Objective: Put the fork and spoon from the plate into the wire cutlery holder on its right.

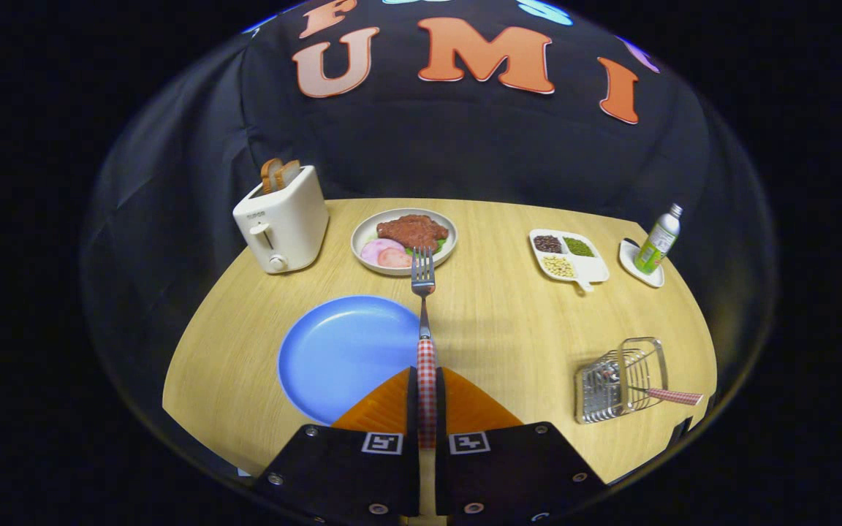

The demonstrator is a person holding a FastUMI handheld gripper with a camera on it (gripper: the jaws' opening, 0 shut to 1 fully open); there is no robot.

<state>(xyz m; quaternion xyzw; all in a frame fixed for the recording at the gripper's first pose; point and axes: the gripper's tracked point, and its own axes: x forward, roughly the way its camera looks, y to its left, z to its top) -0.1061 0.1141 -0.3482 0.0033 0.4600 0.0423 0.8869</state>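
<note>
Gripper (427,409): pressed together on checked handle of fork (424,321), both fingers pinching it.
Fork: pointing straight ahead, tines reaching toward food plate (404,241).
Blue plate (344,354): just ahead, left of fingers, near edge hidden behind them.
Wire cutlery holder (622,380): ahead to the right, well apart.
Spoon (655,394): inside holder, checked handle sticking out rightward; bowl hard to make out.

The gripper (427,398) has both fingers pressed together on the red-and-white checked handle of a steel fork (425,321), held raised over the right rim of the round blue plate (340,351).
</note>
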